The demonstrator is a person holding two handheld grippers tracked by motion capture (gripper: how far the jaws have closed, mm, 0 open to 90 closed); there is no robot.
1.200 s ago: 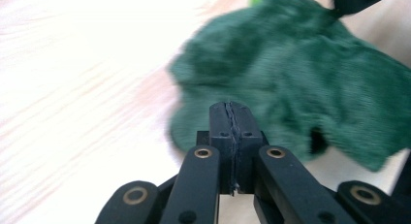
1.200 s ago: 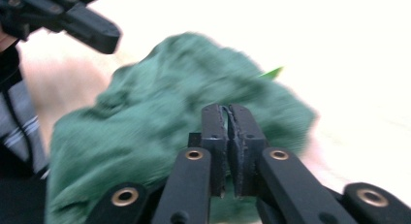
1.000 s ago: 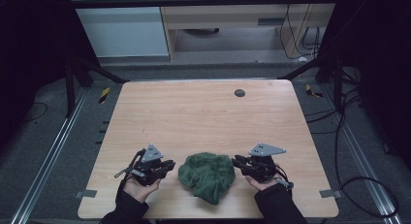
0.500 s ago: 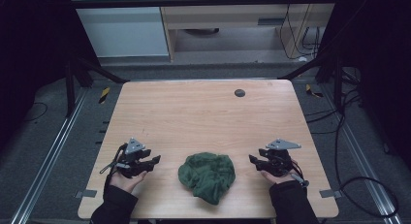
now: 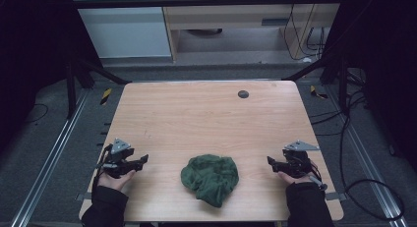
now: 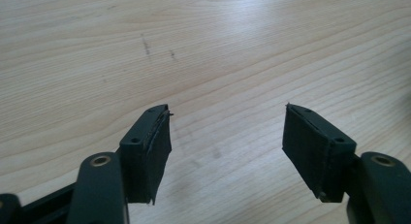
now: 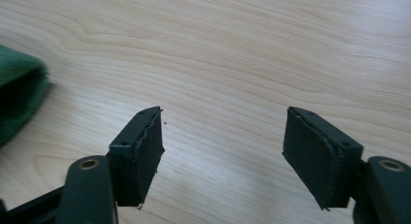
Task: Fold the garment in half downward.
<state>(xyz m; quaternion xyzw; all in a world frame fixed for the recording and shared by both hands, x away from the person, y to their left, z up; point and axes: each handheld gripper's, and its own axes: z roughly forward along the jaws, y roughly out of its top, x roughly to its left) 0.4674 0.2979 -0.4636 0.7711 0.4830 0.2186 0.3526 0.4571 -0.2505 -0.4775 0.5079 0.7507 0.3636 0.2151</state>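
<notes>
green cloth (image 5: 210,179) | crumpled heap, no clear long axis | both grippers' fingers just opened, empty

Light wood table (image 5: 206,114), grey floor (image 5: 54,148) w/ cables, cabinet (image 5: 231,20) behind, dim room

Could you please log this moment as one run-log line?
left gripper: open, empty | right gripper: open, empty | green cloth: crumpled between them, untouched

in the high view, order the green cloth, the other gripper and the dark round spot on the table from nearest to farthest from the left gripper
From the left gripper:
1. green cloth, front middle of the table.
2. right gripper, beyond the cloth, near the right edge.
3. dark round spot, far edge, right of middle.
</notes>
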